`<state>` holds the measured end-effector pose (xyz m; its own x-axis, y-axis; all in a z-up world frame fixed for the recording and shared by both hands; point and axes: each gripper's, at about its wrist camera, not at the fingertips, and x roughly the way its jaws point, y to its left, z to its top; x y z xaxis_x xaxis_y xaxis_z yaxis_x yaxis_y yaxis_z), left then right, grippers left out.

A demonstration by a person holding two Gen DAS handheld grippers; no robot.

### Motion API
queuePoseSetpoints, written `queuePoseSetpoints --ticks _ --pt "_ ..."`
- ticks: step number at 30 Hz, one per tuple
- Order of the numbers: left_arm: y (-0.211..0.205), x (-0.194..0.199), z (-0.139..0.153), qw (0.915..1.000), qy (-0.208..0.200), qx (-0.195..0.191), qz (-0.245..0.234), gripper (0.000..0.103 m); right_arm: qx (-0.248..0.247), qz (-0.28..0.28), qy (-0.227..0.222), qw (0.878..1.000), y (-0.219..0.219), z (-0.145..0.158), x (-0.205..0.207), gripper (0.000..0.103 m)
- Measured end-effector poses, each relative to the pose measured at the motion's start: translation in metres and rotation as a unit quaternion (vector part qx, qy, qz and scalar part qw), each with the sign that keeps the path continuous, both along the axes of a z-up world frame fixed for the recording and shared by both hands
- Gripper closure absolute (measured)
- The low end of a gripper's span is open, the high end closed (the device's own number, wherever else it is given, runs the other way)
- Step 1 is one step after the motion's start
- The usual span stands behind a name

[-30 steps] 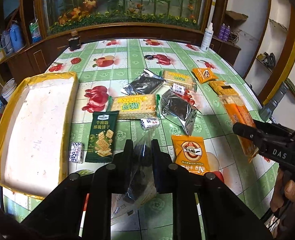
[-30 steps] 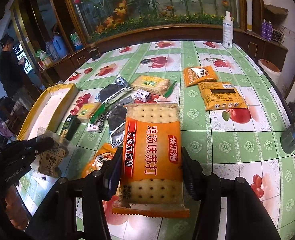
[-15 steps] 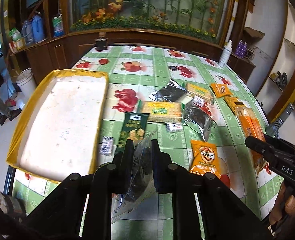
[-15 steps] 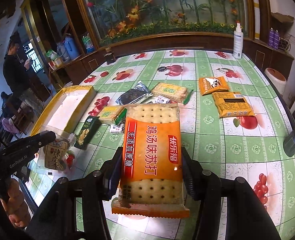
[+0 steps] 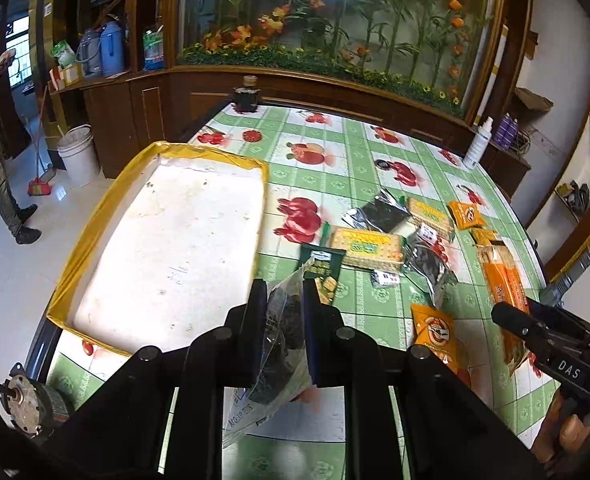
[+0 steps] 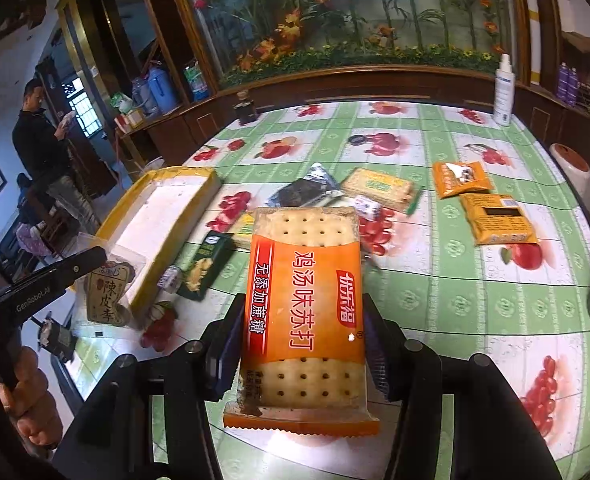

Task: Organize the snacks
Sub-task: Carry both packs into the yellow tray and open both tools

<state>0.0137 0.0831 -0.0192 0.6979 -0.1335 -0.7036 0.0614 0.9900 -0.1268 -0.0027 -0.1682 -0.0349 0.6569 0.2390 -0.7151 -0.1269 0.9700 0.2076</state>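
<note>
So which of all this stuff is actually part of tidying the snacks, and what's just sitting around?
Part of the job:
cracker pack in right gripper
clear bag in left gripper
tray
green packet
orange packets

Just lying about:
spray bottle
dark jar
bucket

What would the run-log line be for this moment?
left tongs: shut on clear plum bag | right tongs: shut on orange cracker pack | yellow-rimmed tray: no snacks inside

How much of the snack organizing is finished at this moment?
Done: nothing; the yellow-rimmed tray holds no snacks. In hand: the left hand-held gripper grips a clear bag, the right hand-held gripper an orange cracker pack. Left: the green cracker pack and other packets on the table.
</note>
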Motion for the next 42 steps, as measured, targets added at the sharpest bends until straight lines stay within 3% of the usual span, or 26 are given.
queuePoseSetpoints --ticks 6,16,26,33,34,36,38,42 --pt "0.035 0.008 0.004 0.9992 -0.005 -0.012 0.037 0.089 0.014 0.050 -0.005 0.999 0.042 0.006 0.019 0.049" --pt "0.083 0.034 -0.004 0.9955 -0.001 -0.023 0.092 0.089 0.030 0.155 -0.010 0.987 0.154 0.006 0.073 0.049" --pt "0.114 0.065 -0.041 0.9917 0.034 -0.030 0.120 0.089 0.030 0.200 0.033 0.979 0.240 -0.035 0.151 0.049" --pt "0.126 0.071 -0.053 0.9913 0.046 -0.035 0.118 0.088 0.030 0.211 0.072 0.974 0.261 -0.066 0.176 0.046" --pt "0.127 0.071 -0.054 0.9909 0.045 -0.030 0.123 0.086 0.030 0.207 0.077 0.975 0.259 -0.067 0.177 0.046" --pt "0.130 0.071 -0.053 0.9899 0.047 -0.031 0.129 0.073 0.030 0.202 0.067 0.977 0.254 -0.064 0.176 0.045" --pt "0.133 0.069 -0.050 0.9892 0.043 -0.038 0.135 0.049 0.033 0.195 0.057 0.979 0.245 -0.056 0.173 0.038" --pt "0.126 0.064 -0.041 0.9898 0.030 -0.030 0.136 0.047 0.044 0.179 0.037 0.982 0.217 -0.036 0.162 0.038"
